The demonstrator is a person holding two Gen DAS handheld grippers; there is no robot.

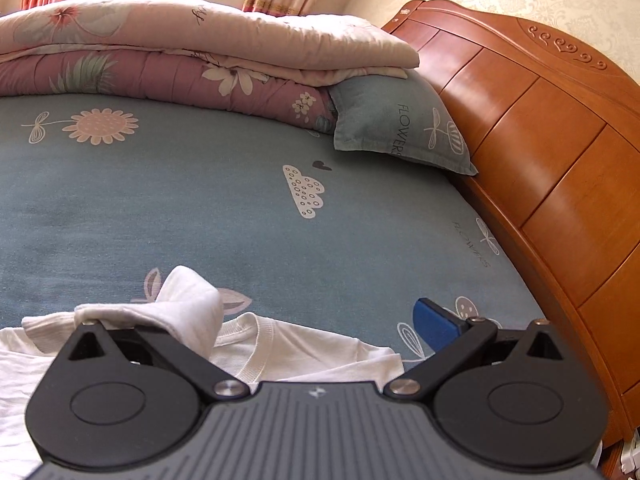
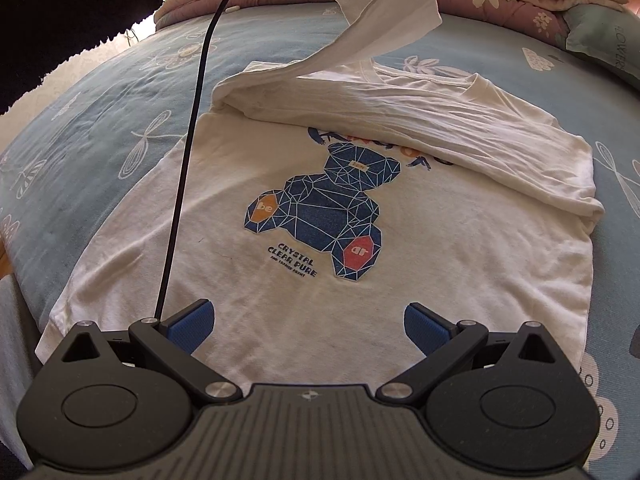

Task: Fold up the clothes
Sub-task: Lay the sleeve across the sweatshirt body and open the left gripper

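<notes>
One white T-shirt [image 2: 360, 280] lay print-up on the bed [image 1: 160, 200]. The left tongs [image 1: 256, 320] stood wide open, with the sleeve [image 1: 188, 304] draped on one finger; the right tongs [image 2: 308, 320] were open and empty above the hem. The sleeve fold seemed in progress; next it needs laying across the chest. The print read "CRYSTAL CLEAR PURE"; the pillow [image 1: 400, 128] read "FLOWERS".

My left claw [image 1: 256, 320] is spread wide, white T-shirt [image 1: 304, 344] fabric draped over its left finger; ahead I see blue bed sheet [image 1: 200, 200], folded quilts [image 1: 180, 60], a pillow [image 1: 400, 128], wooden headboard [image 1: 540, 140].
</notes>
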